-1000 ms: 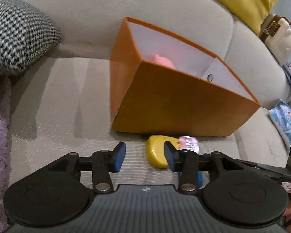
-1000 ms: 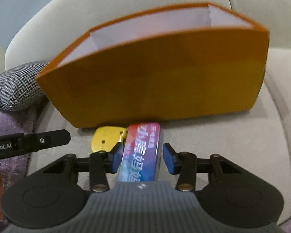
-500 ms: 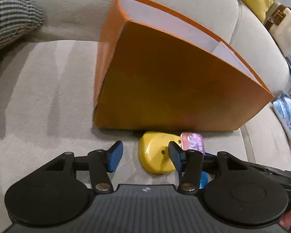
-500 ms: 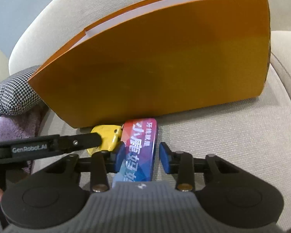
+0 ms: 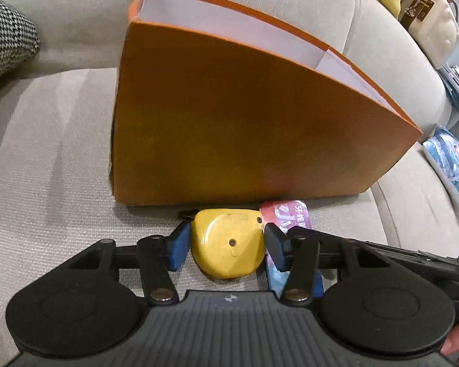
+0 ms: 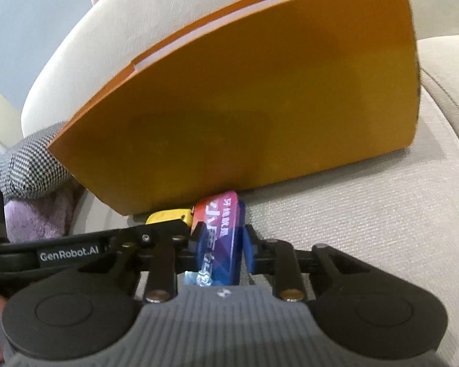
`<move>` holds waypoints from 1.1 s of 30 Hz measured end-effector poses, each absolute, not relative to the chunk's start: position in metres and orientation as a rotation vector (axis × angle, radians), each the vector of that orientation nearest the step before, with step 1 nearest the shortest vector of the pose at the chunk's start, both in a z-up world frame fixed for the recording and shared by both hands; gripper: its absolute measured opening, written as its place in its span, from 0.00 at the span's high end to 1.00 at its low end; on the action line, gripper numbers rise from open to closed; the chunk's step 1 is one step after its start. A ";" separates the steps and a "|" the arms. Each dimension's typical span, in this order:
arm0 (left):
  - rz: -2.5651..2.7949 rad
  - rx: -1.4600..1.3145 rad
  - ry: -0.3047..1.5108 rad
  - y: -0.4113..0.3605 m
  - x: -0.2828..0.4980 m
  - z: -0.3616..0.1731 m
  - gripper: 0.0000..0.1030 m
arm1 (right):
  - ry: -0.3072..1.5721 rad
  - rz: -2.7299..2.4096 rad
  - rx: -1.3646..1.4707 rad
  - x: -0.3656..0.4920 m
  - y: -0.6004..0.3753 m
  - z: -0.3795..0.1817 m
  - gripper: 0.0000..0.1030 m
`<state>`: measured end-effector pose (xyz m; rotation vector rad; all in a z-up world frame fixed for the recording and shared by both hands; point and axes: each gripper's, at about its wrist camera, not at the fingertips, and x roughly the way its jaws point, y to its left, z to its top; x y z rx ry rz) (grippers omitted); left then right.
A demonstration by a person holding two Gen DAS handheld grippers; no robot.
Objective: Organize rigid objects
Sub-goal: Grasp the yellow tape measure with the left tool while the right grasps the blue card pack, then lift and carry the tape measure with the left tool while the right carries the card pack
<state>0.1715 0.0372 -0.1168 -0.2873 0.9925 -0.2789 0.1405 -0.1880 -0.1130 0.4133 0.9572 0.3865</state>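
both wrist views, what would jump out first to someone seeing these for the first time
The big orange box fills the middle of both views, standing open-topped on the beige sofa. At its foot lie a yellow tape measure, between the fingers of the left gripper, and a colourful pack, which the right gripper squeezes.

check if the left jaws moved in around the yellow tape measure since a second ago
Yes. The left gripper advanced toward the orange box; its jaws now flank the yellow tape measure, previously ahead of them.
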 end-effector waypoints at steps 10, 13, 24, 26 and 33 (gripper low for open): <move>-0.294 -0.350 0.973 0.049 0.155 -0.102 0.72 | 0.915 0.424 0.471 0.133 -0.196 -0.105 0.85; -0.322 -0.353 0.956 0.048 0.148 -0.096 0.73 | 0.903 0.431 0.419 0.129 -0.193 -0.101 0.85; -0.386 -0.425 0.963 0.036 0.153 -0.099 0.76 | 0.944 0.412 0.431 0.130 -0.192 -0.104 0.82; -0.377 -0.391 0.961 0.031 0.154 -0.099 0.76 | 0.959 0.403 0.421 0.134 -0.180 -0.110 0.82; -0.355 -0.384 0.992 0.032 0.158 -0.107 0.79 | 0.981 0.393 0.414 0.137 -0.173 -0.114 0.86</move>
